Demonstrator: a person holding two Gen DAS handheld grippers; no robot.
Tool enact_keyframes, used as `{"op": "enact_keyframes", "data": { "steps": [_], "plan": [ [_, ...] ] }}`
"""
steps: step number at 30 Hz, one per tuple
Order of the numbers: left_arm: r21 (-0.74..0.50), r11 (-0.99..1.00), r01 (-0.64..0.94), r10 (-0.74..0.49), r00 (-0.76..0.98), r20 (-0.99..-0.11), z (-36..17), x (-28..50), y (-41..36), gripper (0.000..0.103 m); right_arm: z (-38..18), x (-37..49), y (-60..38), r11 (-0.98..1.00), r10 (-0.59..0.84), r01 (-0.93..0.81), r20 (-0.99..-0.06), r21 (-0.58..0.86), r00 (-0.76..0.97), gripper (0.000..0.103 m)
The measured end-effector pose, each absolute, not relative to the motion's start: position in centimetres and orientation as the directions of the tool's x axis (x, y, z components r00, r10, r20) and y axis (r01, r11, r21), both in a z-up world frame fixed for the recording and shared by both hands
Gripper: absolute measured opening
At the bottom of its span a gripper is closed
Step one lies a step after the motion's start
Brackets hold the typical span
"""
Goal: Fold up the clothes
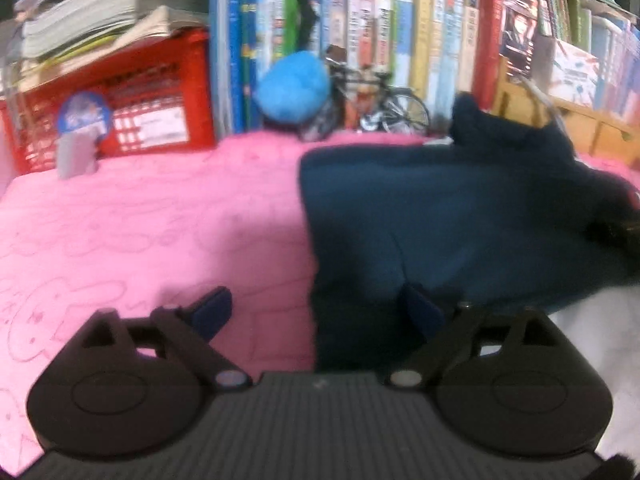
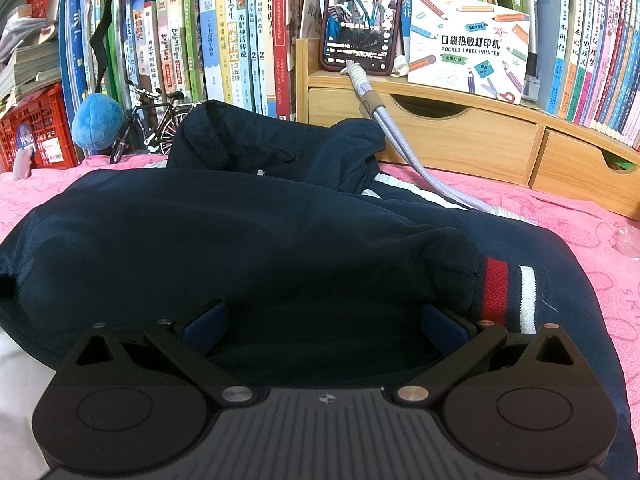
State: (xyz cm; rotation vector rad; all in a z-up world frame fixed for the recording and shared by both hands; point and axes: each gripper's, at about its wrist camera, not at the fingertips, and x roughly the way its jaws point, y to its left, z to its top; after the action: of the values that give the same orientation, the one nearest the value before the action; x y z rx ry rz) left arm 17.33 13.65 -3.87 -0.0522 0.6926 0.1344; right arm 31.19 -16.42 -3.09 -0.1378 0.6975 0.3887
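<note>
So the pink blanket (image 2: 580, 216) covers the whole surface I'm working over, with a wall of books (image 2: 224, 40) running along its far edge. On top of it lies the navy jacket (image 2: 240, 248), bunched up and spread across the middle of the blanket toward the near edge, its collar end humped up at the far side and a sleeve lying across the body with a red and white striped cuff (image 2: 508, 296) pointing toward the right edge. My right gripper (image 2: 324, 330) hangs low over the near part of the jacket with its fingers spread wide, nothing pinched between them. My left gripper (image 1: 318, 312) is also released, fingers wide apart, sitting right at the jacket's left border, so one finger is over bare pink and the other over navy fabric; that view is blurry. At the far edge there's a wooden drawer unit (image 2: 460, 136) with a phone (image 2: 360, 20) propped on it, a red crate (image 1: 120, 108) near the far left corner, a blue plush ball (image 2: 98, 126), and a little model bicycle (image 2: 156, 120) just beside it.
</note>
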Motion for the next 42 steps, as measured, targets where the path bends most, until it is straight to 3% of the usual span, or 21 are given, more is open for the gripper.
{"op": "enact_keyframes", "data": {
  "steps": [12,19,25,30,39,42],
  "plan": [
    [-0.142,0.982,-0.127,0.021,0.811,-0.585,-0.9,13.0,12.2,0.094,-1.8,28.8,-16.4,0.917,0.288,-0.397,-0.625,-0.040,0.726,0.103],
    [-0.154,0.986,-0.062,-0.036,0.826,-0.563,0.1,8.3,9.9,0.094,2.0,20.9,-19.1,0.882,0.437,-0.455,-0.579,0.125,0.688,0.103],
    [-0.120,0.993,0.006,-0.070,0.843,-0.534,0.8,3.2,6.8,0.094,3.8,12.3,-21.6,0.865,0.455,-0.494,-0.557,0.090,0.695,0.103],
    [-0.139,0.989,0.048,-0.112,0.861,-0.497,0.5,-2.4,5.3,0.095,3.8,4.3,-24.8,0.868,0.455,-0.493,-0.483,0.054,0.748,0.103],
    [-0.156,0.987,0.040,-0.126,0.796,-0.592,-2.2,-7.9,2.6,0.096,1.8,-6.3,-28.7,0.904,0.323,-0.419,-0.498,-0.090,0.805,0.103],
    [-0.171,0.984,0.057,-0.150,0.783,-0.604,-3.0,-8.6,1.4,0.096,1.5,-8.3,-28.9,0.930,0.292,-0.364,-0.506,-0.046,0.811,0.103]
  ]
}}
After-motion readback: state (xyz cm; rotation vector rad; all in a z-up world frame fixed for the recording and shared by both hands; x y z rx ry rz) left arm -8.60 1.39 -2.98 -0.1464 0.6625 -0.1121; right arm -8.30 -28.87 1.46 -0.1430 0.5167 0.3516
